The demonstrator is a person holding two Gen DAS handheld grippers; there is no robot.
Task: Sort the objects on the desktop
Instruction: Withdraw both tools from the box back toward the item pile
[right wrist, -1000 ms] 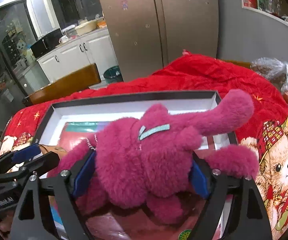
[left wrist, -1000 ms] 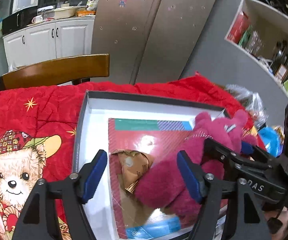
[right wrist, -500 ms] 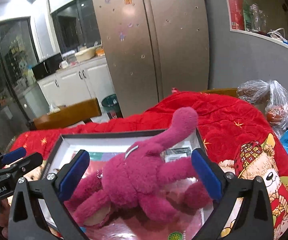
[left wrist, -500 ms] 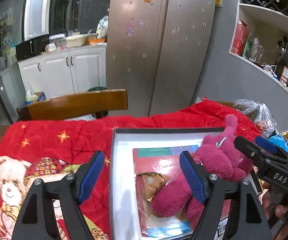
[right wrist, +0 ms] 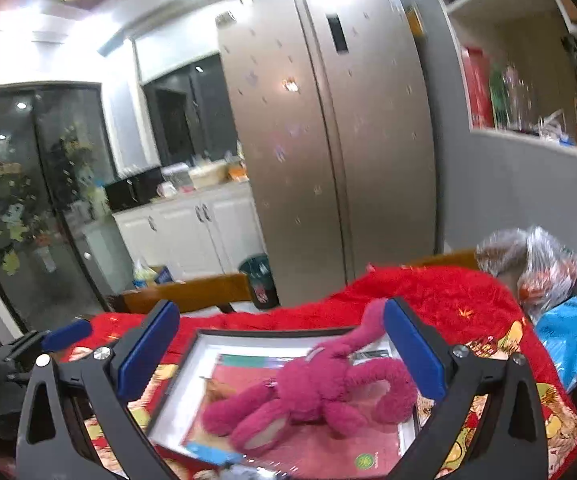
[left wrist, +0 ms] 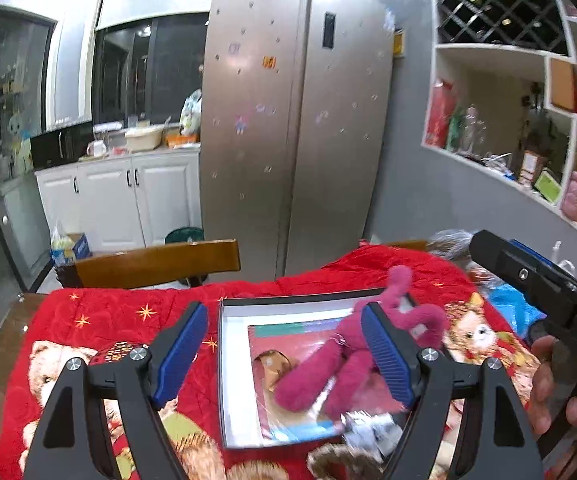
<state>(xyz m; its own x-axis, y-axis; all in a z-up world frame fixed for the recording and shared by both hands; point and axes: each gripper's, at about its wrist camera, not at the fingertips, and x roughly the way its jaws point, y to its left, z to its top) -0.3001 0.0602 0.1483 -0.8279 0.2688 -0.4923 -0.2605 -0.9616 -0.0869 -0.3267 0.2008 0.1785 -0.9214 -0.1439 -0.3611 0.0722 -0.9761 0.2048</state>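
Plush toy (right wrist: 320,392) now in box (left wrist: 232,380) w/ other bits; both claws, left claw (left wrist: 284,354) & right claw (right wrist: 282,354), released, jaws just widening, nothing between. Bags (right wrist: 556,304) on counter prob. unsorted.

1. Left gripper (left wrist: 284,354): black angular frame, ribbed blue pads, silver screws at the joints.
2. Right gripper (right wrist: 280,354): same black frame, smooth blue pads, silver screws; white "DAS" lettering on its side.
3. Hand (left wrist: 548,384): bare, no sleeve visible.
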